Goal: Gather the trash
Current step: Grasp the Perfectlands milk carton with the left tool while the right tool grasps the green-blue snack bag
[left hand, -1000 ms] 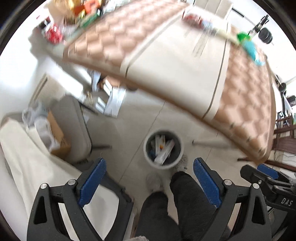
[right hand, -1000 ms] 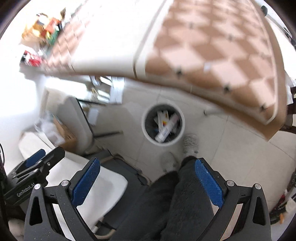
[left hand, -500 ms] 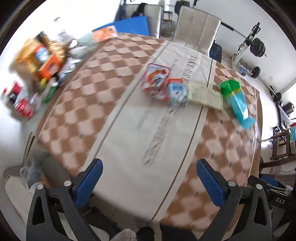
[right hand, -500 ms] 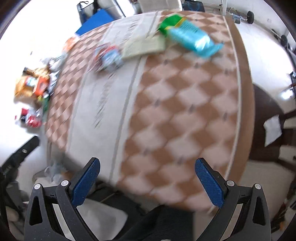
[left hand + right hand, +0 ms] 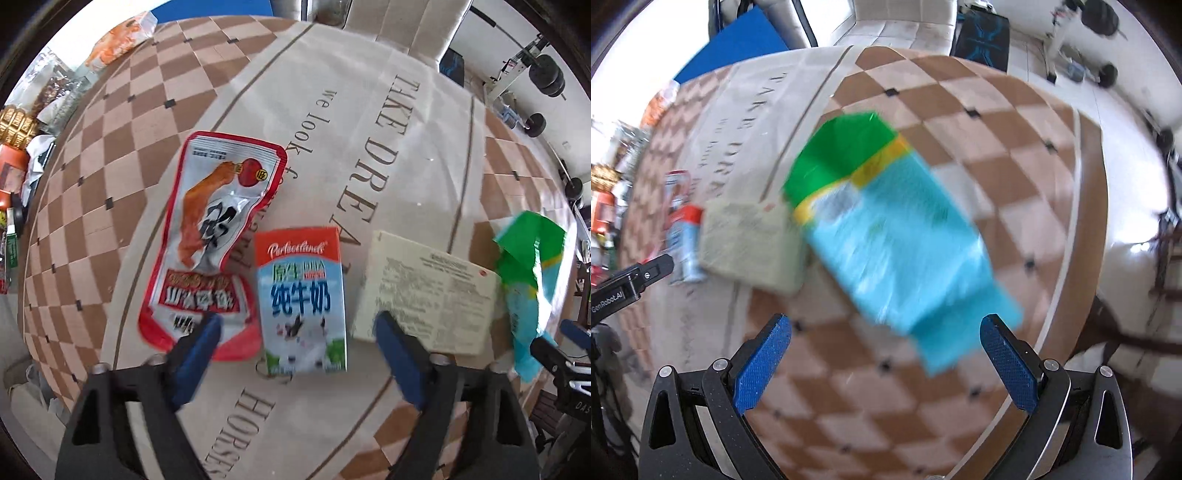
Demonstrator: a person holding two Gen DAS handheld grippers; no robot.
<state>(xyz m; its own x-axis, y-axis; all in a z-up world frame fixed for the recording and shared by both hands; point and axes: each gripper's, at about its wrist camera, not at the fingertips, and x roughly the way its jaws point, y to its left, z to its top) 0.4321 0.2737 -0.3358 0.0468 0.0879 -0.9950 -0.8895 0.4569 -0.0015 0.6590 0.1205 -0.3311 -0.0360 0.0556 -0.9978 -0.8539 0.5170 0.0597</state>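
Note:
Trash lies in a row on the checkered tablecloth (image 5: 110,177). A red and silver snack pouch (image 5: 210,236) is at the left, a blue and white milk carton (image 5: 301,299) beside it, then a pale printed card (image 5: 428,291) and a green and blue bag (image 5: 528,280). My left gripper (image 5: 299,354) is open, its fingers either side of the milk carton's near end, empty. My right gripper (image 5: 886,365) is open and empty just short of the green and blue bag (image 5: 886,221). The card (image 5: 750,243) and carton (image 5: 685,243) lie to its left.
Snack packets and boxes (image 5: 33,122) crowd the table's far left edge. A beige chair (image 5: 406,22) stands behind the table, and gym weights (image 5: 543,77) sit on the floor beyond. The table's right edge (image 5: 1086,229) curves close to the bag.
Both grippers have swung up from the floor bin to the tabletop and closed in on the trash. The left now frames the milk carton, the right the green and blue bag.

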